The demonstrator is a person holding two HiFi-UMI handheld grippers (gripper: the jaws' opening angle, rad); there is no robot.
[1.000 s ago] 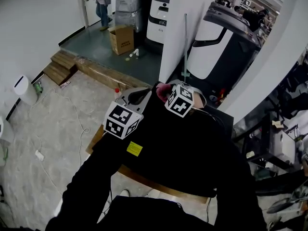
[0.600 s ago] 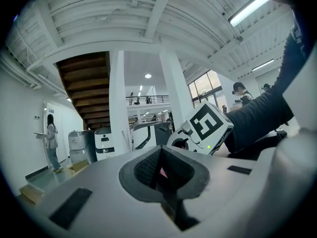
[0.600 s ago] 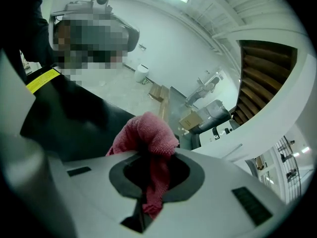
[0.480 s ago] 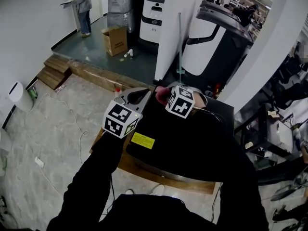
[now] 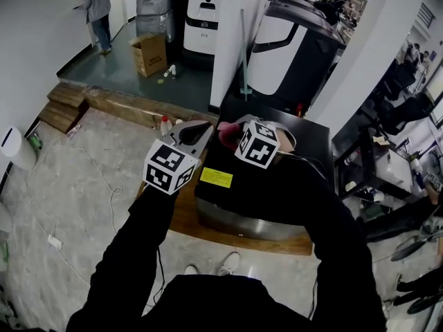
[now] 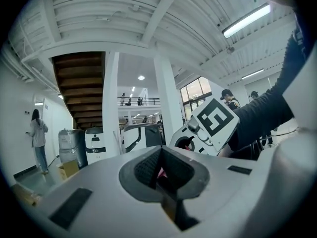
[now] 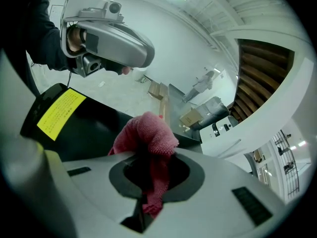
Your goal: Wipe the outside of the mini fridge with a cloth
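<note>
The black mini fridge (image 5: 308, 144) stands below me, with a yellow label (image 5: 217, 178) near its top's left front corner. My right gripper (image 5: 234, 133) is shut on a red cloth (image 5: 227, 134) just over the fridge top's far left part. In the right gripper view the cloth (image 7: 147, 137) bulges out of the right gripper (image 7: 148, 175) above the black top (image 7: 94, 128) and label (image 7: 59, 112). My left gripper (image 5: 201, 128) hangs beside it, off the fridge's left edge, jaws together and empty. In its own view the left gripper (image 6: 161, 170) faces the right gripper's marker cube (image 6: 216, 123).
The fridge rests on a wooden board (image 5: 183, 220). A spray bottle (image 5: 165, 125) stands by its far left corner. Cables (image 5: 104, 178) trail over the floor at left. Behind are a step, a cardboard box (image 5: 149, 52), white machines (image 5: 202, 19) and a person (image 5: 95, 5). Dark racks (image 5: 367, 164) crowd the right.
My head view has swung, showing more of the fridge top and its front. Both grippers keep their place at the fridge's far left. The person at the back walked left.
</note>
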